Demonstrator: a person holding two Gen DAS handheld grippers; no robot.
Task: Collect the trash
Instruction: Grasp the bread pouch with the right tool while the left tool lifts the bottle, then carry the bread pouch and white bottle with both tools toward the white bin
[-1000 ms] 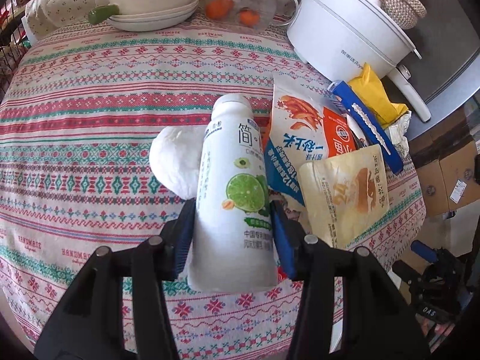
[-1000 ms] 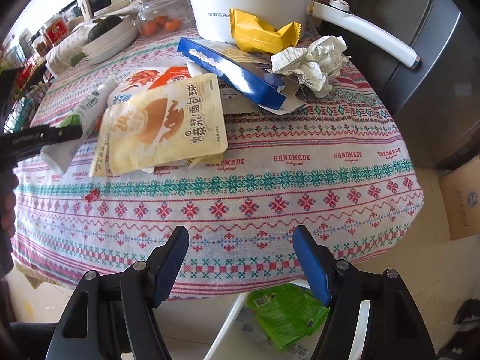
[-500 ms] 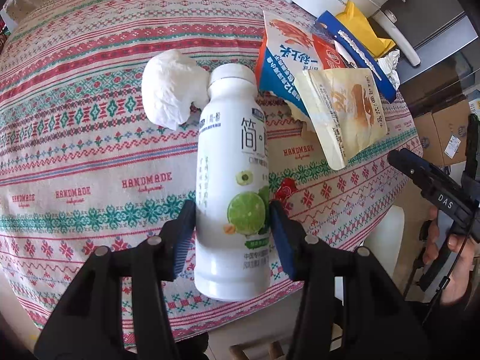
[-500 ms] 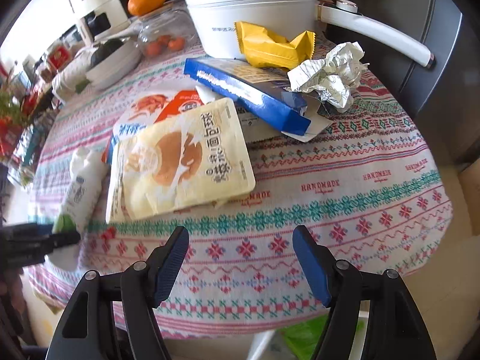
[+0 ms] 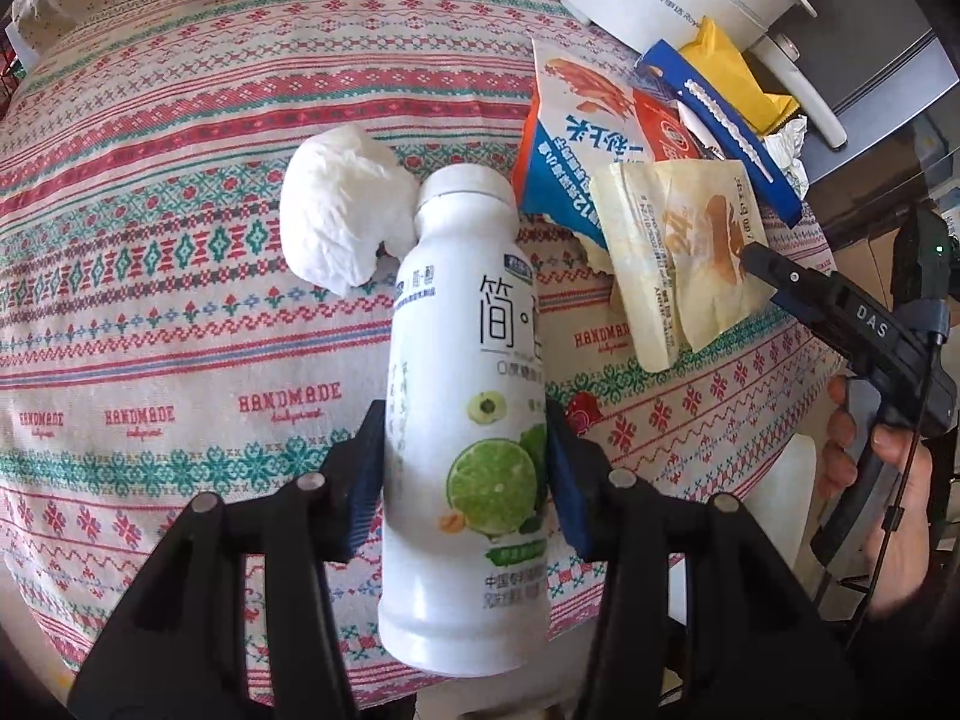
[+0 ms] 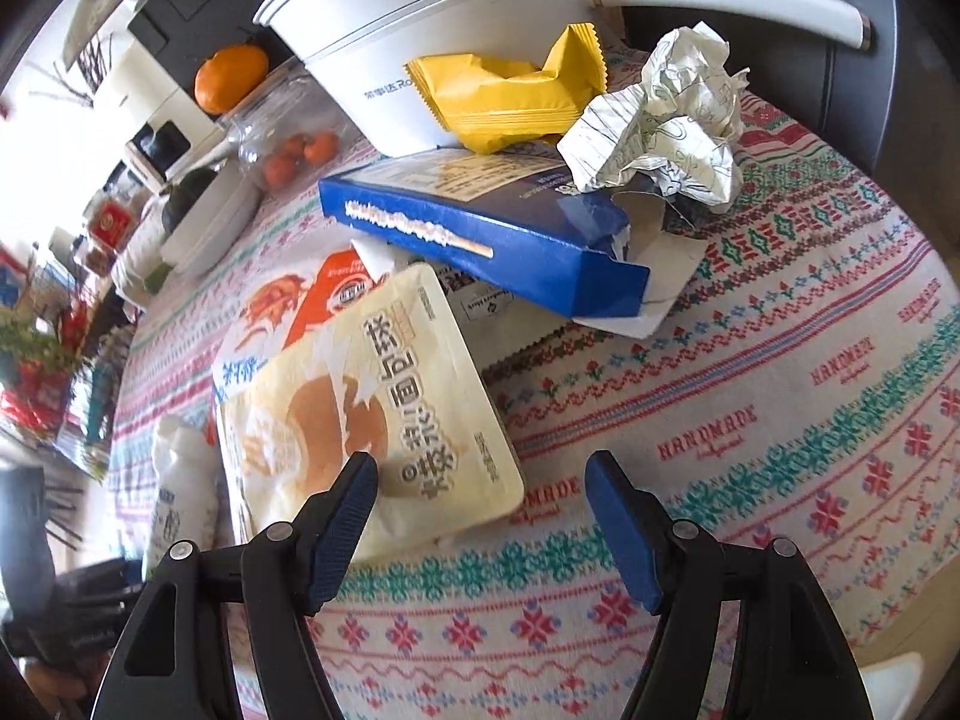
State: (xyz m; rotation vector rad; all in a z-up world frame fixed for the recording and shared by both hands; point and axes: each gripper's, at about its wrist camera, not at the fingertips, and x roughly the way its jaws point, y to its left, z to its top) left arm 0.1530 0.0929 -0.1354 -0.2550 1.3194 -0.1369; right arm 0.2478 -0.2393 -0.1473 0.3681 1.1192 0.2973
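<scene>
Clamping the white bottle point(image 5: 465, 420) in my left gripper point(image 5: 462, 474) above the tablecloth point(image 5: 150, 312), I hover my spread, empty right gripper point(image 6: 480, 504) at the cream wrapper point(image 6: 366, 408). Tissue point(image 5: 336, 210), blue box point(image 6: 480, 228), yellow packet point(image 6: 510, 90), crumpled paper point(image 6: 660, 126) remain uncollected.

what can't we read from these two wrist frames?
- Left wrist: the bottle hides the cloth behind it, and whether it is empty can't be told.
- Right wrist: the cream snack bag covers most of the orange packet.
- Either view: no trash bin identifiable.
</scene>
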